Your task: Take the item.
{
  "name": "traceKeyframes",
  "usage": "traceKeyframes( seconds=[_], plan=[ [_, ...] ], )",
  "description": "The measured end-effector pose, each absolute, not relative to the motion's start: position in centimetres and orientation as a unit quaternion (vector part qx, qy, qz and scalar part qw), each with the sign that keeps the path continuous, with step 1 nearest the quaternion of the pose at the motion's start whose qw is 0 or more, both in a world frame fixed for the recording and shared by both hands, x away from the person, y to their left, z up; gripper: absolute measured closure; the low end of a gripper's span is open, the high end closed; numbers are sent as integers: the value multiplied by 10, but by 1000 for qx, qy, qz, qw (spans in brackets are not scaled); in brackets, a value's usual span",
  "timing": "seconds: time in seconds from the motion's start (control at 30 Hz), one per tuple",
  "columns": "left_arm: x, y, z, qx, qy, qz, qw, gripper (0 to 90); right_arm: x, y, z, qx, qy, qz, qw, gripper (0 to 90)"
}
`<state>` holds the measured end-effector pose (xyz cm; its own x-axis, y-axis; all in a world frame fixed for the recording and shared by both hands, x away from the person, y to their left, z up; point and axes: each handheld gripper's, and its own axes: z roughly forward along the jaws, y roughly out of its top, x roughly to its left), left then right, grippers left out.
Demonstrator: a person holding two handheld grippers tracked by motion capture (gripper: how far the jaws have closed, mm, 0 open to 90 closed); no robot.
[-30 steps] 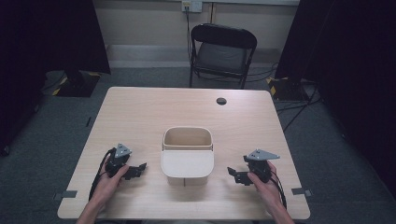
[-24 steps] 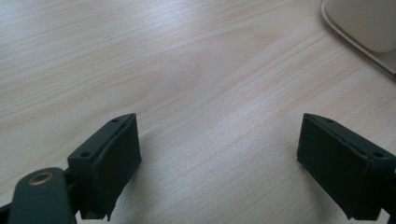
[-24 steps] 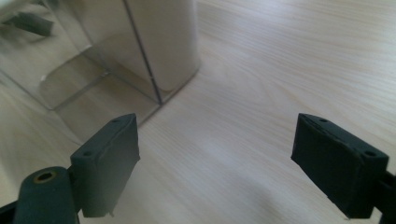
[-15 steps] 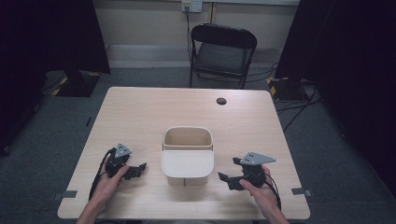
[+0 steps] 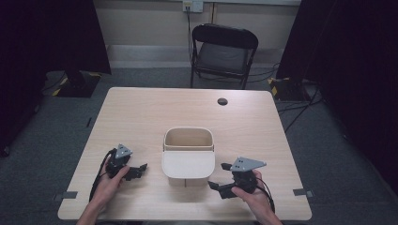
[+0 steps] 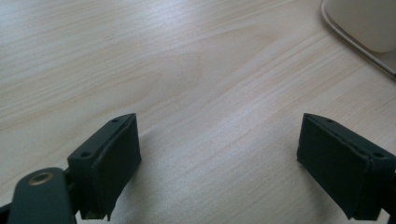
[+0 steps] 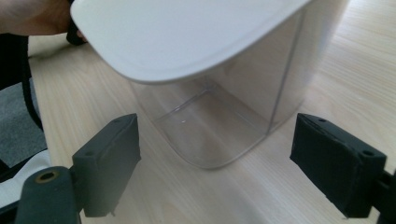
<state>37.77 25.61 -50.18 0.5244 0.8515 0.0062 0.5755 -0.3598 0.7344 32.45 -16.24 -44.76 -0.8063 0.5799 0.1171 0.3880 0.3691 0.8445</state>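
Note:
A clear-walled container (image 5: 188, 140) stands at the table's middle front, its white lid (image 5: 188, 164) tipped open toward me. My left gripper (image 5: 138, 171) rests on the table to its left, jaws open and pointing at it. In the left gripper view the left gripper (image 6: 219, 140) has bare wood between its jaws and the container's corner (image 6: 364, 23) ahead at the upper right. My right gripper (image 5: 219, 176) is at the lid's right front corner, open. Seen from the right gripper (image 7: 215, 140), the container (image 7: 224, 116) and lid (image 7: 187, 32) are close ahead, not between the jaws.
A small black round disc (image 5: 222, 101) lies on the table (image 5: 141, 117) toward its far edge. A black folding chair (image 5: 223, 51) stands beyond the table. My other hand (image 7: 32, 16) appears past the lid in the right gripper view.
My right gripper has moved left and toward the front edge, closing in on the container's lid. The left gripper and the container have stayed put.

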Motion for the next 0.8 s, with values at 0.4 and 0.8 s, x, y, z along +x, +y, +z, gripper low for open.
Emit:
traceKeyframes(
  seconds=[0.4,0.8],
  plan=[
    [378,256,-502,800,446,198,349,128,322,-147,-450,274,829,479,91,151],
    [378,256,-502,800,446,198,349,128,324,-141,-447,277,825,483,101,169]
  ],
)
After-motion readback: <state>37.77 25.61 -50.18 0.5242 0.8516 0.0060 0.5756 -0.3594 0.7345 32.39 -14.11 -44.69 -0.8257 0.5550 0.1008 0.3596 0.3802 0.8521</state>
